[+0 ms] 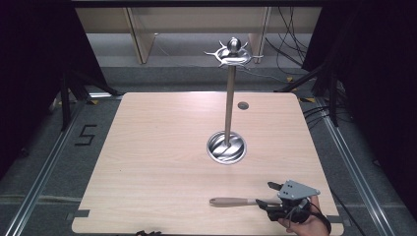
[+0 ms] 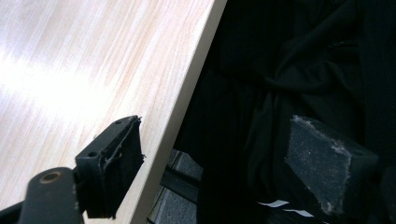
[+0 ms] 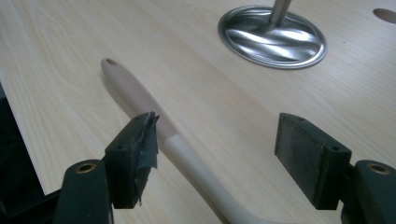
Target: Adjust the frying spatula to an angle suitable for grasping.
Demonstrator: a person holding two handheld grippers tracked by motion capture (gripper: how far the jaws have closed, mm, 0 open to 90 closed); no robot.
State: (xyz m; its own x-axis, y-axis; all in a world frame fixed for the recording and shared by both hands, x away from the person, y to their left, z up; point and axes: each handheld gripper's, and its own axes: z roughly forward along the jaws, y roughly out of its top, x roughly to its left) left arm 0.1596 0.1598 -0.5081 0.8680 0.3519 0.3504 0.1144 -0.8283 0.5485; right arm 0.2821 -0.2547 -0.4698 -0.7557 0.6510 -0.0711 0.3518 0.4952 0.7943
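Wooden utensil handle (image 3: 154, 121), smooth, pale, hole at tip, flat between gaping right gripper (image 3: 217, 151) jaws; left gripper (image 2: 215, 163) jaws spread.

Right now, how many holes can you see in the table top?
1: a small round hole near the far edge of the table, just right of the tall metal stand. The stand's round base could hide another.

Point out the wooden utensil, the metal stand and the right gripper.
wooden utensil (image 3: 135, 95), right gripper view, on its handle.
metal stand (image 1: 228, 105), high view, on its upright pole.
right gripper (image 1: 270, 194), high view, between its fingertips.
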